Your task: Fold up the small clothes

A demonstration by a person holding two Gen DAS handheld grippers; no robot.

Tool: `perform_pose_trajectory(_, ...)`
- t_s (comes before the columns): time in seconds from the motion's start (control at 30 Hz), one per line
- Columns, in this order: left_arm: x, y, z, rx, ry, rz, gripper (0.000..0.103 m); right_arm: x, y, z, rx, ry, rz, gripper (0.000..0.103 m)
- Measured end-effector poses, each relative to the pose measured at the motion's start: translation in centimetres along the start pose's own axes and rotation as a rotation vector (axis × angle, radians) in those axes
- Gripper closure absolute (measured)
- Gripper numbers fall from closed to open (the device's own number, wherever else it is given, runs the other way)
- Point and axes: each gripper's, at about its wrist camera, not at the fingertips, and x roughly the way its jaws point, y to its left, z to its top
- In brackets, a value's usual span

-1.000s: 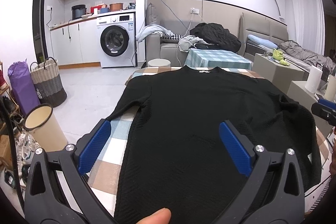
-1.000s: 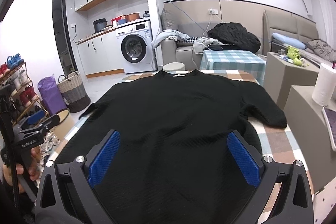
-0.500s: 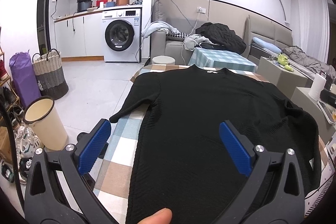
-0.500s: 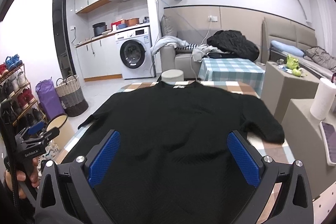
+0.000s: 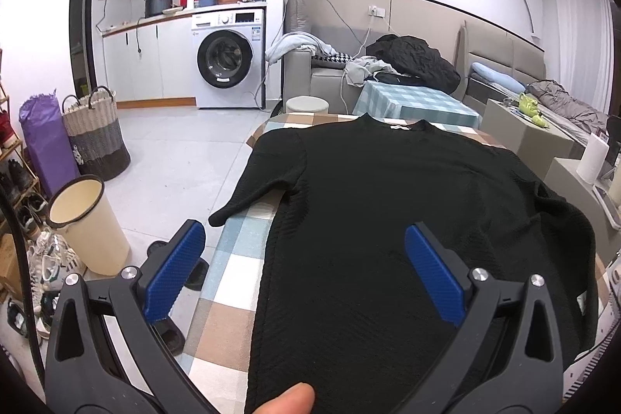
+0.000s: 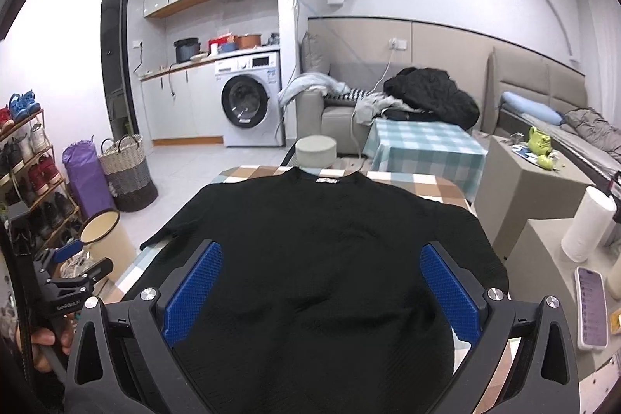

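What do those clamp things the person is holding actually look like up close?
Each is a black plastic frame with triangular cut-outs and silver screw heads, ending in two fingers faced with ribbed blue pads. The left gripper and the right gripper look alike. In the right wrist view the left one shows small white lettering, too small to read.

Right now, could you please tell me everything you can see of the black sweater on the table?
The black sweater is a textured knit with a round neck and a small pale label inside the collar. It lies spread flat on the checked tablecloth, collar at the far end, hem toward the cameras. One sleeve angles out to the table's edge, its cuff just past it; the other sleeve lies along the opposite side. Both claws are open and neither visibly grips the sweater.
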Motion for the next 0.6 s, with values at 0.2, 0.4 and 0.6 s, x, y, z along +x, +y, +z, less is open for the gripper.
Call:
perform_pose_trajectory(0.2, 0.2, 0.0, 2.1, -0.002, -0.026, -0.021, 0.001, -1.7, -1.7, 3.3, -0.019, 0.01, -0.066, 0.0)
perform_pose_trajectory(0.4, 1.4, -1.0, 5.1, 0.022, -0.026, -0.055, 0.001, -6.6, -4.5, 7.3, -0.005, -0.02, -0.156, 0.0)
perform_pose_trajectory(0.6, 3.8, -1.4, 6.8, 0.012, 0.001, -0.076, 0.001, -7.5, -7.1, 8.2, 0.041, -0.05, -0.19, 0.0)
